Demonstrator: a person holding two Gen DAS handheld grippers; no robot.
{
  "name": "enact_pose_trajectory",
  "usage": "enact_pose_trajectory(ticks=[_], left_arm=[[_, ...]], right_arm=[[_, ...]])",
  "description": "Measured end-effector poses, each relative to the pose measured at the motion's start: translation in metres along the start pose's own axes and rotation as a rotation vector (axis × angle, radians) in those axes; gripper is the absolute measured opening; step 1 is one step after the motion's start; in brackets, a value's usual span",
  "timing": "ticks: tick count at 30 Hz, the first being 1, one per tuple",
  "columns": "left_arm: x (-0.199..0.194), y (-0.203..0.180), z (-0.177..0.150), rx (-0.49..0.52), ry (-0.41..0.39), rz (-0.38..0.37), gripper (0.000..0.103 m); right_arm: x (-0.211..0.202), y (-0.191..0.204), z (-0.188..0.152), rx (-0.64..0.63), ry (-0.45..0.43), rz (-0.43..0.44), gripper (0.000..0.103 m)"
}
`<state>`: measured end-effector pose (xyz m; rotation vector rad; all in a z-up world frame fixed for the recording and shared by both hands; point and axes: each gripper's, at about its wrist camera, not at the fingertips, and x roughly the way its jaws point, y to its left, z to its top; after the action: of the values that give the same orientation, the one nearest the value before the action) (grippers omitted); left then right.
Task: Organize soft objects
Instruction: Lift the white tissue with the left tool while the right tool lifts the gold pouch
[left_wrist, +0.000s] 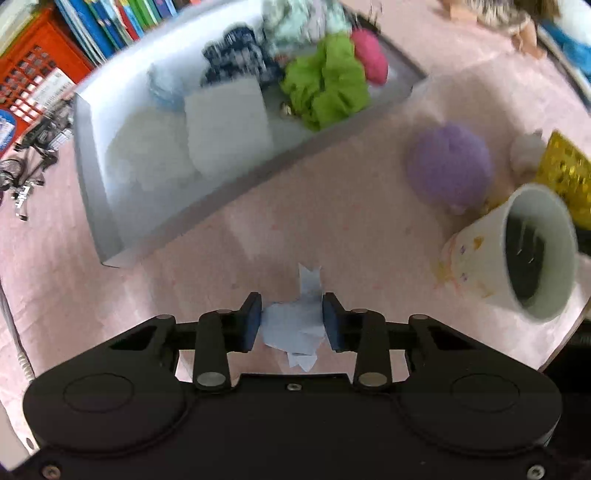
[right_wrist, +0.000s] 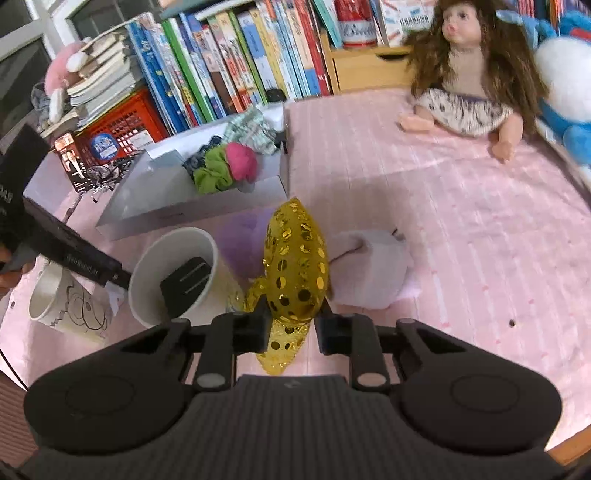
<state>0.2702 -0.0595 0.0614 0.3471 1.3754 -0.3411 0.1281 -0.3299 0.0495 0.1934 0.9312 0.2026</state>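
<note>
My left gripper (left_wrist: 291, 321) is shut on a crumpled pale blue tissue (left_wrist: 291, 326) and holds it over the pink tablecloth, in front of the white box (left_wrist: 110, 206). The box holds a green scrunchie (left_wrist: 327, 85), a pink pom (left_wrist: 369, 55), a dark patterned cloth (left_wrist: 236, 51) and white pads (left_wrist: 225, 125). My right gripper (right_wrist: 290, 328) is shut on a gold sequined cloth (right_wrist: 295, 266). A purple fluffy puff (left_wrist: 448, 168) and a white soft cloth (right_wrist: 373, 269) lie on the table beyond it.
A paper cup (left_wrist: 517, 258) with a black object inside stands near my right gripper, also in the right wrist view (right_wrist: 173, 273). A drawn-on mug (right_wrist: 66, 302), doll (right_wrist: 465, 74), blue plush (right_wrist: 569, 81), books (right_wrist: 229, 62) and red crate (right_wrist: 122, 125) ring the table.
</note>
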Motion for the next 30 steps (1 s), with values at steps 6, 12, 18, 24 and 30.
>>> enact_pose_trajectory(ticks=[6,12,18,24,30], left_arm=[[-0.029,-0.015,-0.022,0.029,-0.128,-0.003,0.034],[-0.041,-0.036,-0.053,0.083,-0.218,-0.051,0.034],[-0.044,-0.046,-0.073,0.082,-0.291,-0.11,0.034],[-0.055,-0.05,-0.095,0.035,-0.473,-0.157,0.034],[-0.038,-0.053,-0.124,-0.092,-0.554,-0.224,0.034]], right_arm=[[-0.019,0.006,-0.008,-0.043,-0.055,0.002,0.028],[-0.036,-0.007,-0.026,0.045,-0.091,0.069,0.029],[-0.028,-0.013,-0.024,0.191,-0.097,0.115,0.029],[-0.024,-0.032,-0.049,0.351,-0.135,0.174,0.029],[-0.01,-0.052,-0.085,0.453,-0.125,0.19,0.033]])
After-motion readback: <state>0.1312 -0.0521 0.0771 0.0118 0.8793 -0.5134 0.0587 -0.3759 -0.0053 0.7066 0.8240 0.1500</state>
